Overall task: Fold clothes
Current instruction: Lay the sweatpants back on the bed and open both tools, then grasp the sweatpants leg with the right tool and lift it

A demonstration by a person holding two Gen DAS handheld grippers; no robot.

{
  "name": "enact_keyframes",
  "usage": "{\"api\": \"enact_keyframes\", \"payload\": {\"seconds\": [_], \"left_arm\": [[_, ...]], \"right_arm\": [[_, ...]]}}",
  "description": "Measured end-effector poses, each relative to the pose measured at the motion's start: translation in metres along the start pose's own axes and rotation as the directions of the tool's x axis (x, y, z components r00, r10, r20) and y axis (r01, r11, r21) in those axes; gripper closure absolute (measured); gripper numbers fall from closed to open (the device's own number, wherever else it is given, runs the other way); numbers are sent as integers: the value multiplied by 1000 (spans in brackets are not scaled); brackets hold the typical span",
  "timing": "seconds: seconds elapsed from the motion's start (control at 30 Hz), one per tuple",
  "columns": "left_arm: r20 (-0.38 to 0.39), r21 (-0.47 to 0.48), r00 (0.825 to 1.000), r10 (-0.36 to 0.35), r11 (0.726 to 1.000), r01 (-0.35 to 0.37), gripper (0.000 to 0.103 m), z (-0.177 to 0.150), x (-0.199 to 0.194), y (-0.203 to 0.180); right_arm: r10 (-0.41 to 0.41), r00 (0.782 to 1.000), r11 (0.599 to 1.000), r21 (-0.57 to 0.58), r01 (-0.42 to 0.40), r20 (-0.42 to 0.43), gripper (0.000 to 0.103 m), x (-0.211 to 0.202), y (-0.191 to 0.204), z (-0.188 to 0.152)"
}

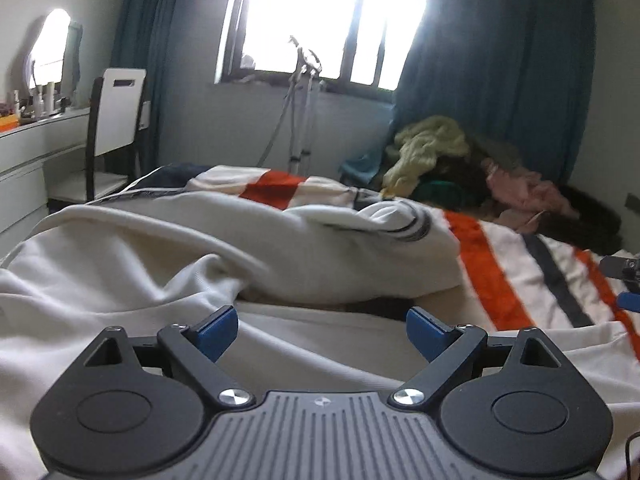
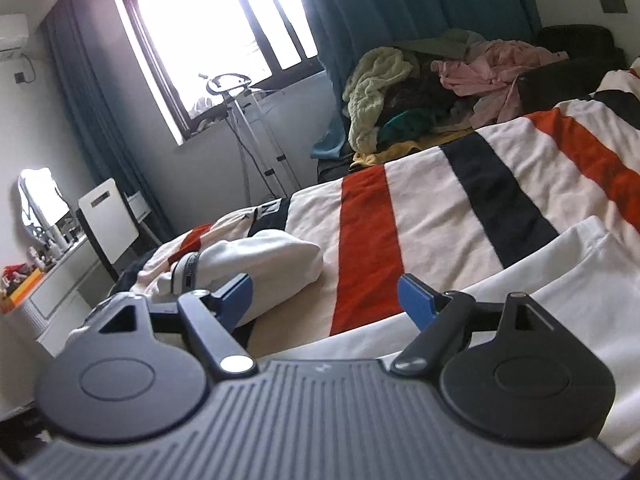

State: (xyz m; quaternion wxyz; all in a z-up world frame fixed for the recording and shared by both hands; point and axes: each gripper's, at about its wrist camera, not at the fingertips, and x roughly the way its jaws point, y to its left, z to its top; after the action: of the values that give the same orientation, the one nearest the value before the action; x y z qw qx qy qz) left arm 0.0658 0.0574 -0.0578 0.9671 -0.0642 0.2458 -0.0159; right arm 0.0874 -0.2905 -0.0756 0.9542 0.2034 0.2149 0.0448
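White garment point(image 1: 168, 248) spread in loose folds across the near side of the bed point(image 2: 472, 216), bunched into a ridge running left to right in the left wrist view, with a dark-striped cuff or hem point(image 1: 404, 224) at its right end. Directly ahead of the left hand-held gripper point(image 1: 322, 330), cloth passing under and just beyond both blue fingertips, so nearest to that side. Jaws there spread wide, nothing pinched between them. In the right wrist view, same garment seen in two parts: a rolled lump point(image 2: 256, 264) ahead and to the left, behind the left fingertip, and a flat white edge point(image 2: 568, 264) low on the right, under the right finger. Right hand-held gripper point(image 2: 326, 300) likewise spread wide and holding nothing, aimed at the bare striped bedcover between those two parts. Long axis of the garment probably across both grippers rather than away from them, though heavy crumpling and blur make the true outline hard to read. Likely next need: a pinch on an edge at each end, left side on the near fold, right side on the flat edge beside it. Further off, a heap of other clothes point(image 2: 440, 84) at the far end of the bed, below the curtain point(image 1: 492, 64) and window point(image 1: 328, 20); chair point(image 1: 116, 120) and counter point(image 1: 44, 128) by the left wall.
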Motion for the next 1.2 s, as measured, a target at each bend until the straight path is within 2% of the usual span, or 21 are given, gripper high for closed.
{"api": "enact_keyframes", "payload": {"seconds": [0.13,0.33,0.47,0.67,0.8,0.9,1.0,1.07,1.13,1.17,1.2], "left_arm": [[1,-15,1000,-5,1000,5,10,0,5,5],[-10,-47,1000,5,999,-5,10,-2,-13,15],[-10,-79,1000,12,997,-13,10,-5,-14,17],[10,-137,1000,19,990,-17,10,-4,-5,27],[24,-137,999,28,990,-24,10,3,10,33],[63,-120,996,64,991,-56,10,14,21,47],[74,-164,994,81,984,-68,10,19,33,66],[47,-215,996,75,975,-64,10,17,46,78],[18,-263,998,67,963,-60,10,15,58,90],[4,-279,998,61,959,-57,10,15,63,93],[-1,-286,998,59,957,-57,10,15,66,96]], "right_arm": [[4,1000,999,-44,-5,-14,21,9,11,-5],[19,997,999,-24,-21,-80,21,25,11,-14],[67,988,998,-1,-68,-140,21,62,9,-6],[55,981,991,133,-31,-184,21,146,2,20],[90,970,966,256,-31,-225,21,211,1,32],[132,959,937,348,-37,-252,20,254,1,29],[112,960,945,325,-23,-257,20,286,10,23],[92,963,947,321,-5,-255,20,301,13,18],[126,962,950,309,-47,-241,20,305,21,15],[144,962,951,303,-69,-234,27,307,26,14],[162,960,951,296,-90,-227,47,309,30,13]]}}
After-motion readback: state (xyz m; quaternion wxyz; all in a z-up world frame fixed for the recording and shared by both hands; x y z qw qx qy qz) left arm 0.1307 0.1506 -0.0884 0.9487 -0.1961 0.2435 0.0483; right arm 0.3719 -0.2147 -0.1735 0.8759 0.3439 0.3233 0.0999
